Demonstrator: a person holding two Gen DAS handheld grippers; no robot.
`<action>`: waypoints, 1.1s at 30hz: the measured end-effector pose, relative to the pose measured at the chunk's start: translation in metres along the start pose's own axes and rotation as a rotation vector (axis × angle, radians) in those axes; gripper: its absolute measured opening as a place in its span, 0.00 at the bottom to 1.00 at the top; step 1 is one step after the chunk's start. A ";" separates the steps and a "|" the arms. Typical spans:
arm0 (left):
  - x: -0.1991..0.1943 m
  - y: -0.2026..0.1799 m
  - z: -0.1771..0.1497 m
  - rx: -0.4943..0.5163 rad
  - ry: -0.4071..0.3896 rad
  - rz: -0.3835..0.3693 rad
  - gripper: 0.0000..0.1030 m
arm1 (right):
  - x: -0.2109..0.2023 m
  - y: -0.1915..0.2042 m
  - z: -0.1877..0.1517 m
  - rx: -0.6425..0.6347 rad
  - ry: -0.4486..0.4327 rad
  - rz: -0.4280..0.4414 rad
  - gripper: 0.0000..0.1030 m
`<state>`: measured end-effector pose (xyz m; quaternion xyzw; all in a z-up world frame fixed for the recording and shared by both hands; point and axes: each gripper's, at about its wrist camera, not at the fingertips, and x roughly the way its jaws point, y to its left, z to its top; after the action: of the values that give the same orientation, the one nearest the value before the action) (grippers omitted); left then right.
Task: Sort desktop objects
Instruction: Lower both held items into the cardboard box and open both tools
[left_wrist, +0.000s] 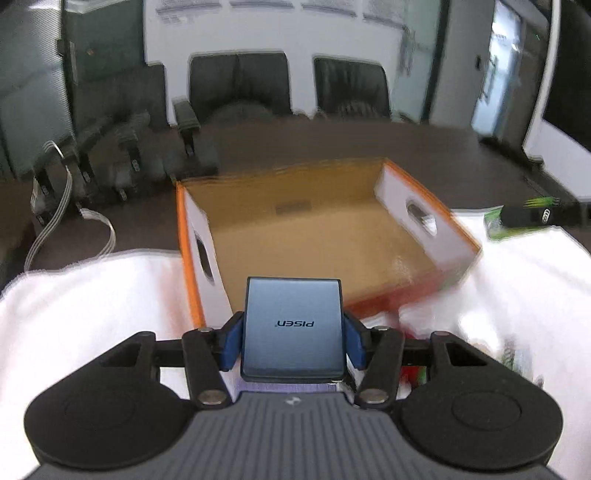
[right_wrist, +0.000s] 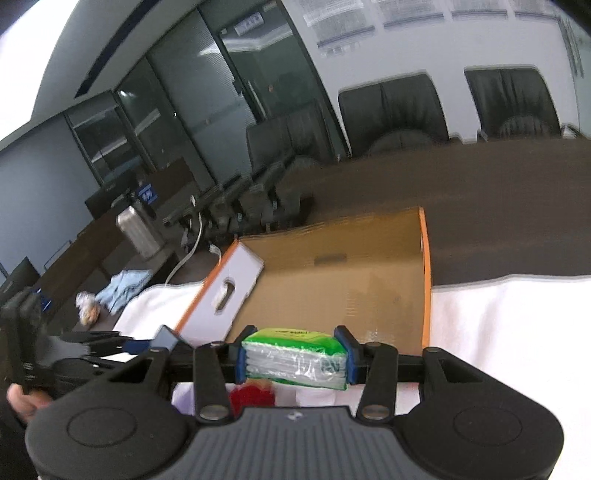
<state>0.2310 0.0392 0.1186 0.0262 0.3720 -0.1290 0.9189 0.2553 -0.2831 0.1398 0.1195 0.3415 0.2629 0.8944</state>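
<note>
Left gripper (left_wrist: 293, 341) pinches a blue charger (left_wrist: 293, 328), right gripper (right_wrist: 295, 356) pinches a green tissue pack (right_wrist: 295, 356), before an open box (left_wrist: 314, 236)

Blue-grey PISEN block (left_wrist: 293, 328) between blue fingers (left_wrist: 232, 343), before seemingly empty orange-edged box (left_wrist: 436, 236).

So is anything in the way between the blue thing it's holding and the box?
Nothing visible is. The left gripper holds the blue power bank just short of the open cardboard box, whose inside looks empty. Only the box's near wall lies ahead, and the power bank seems to sit above it.
</note>
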 end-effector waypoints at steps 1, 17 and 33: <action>0.000 0.000 0.012 -0.016 -0.014 0.009 0.53 | 0.003 0.003 0.008 -0.024 -0.022 -0.023 0.43; 0.173 0.018 0.099 -0.136 0.160 0.215 0.54 | 0.192 -0.010 0.067 -0.251 0.066 -0.404 0.43; 0.168 0.031 0.103 -0.206 0.169 0.182 0.78 | 0.252 -0.030 0.063 -0.261 0.285 -0.518 0.60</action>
<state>0.4247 0.0181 0.0752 -0.0241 0.4553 -0.0038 0.8900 0.4679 -0.1710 0.0362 -0.1251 0.4459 0.0820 0.8825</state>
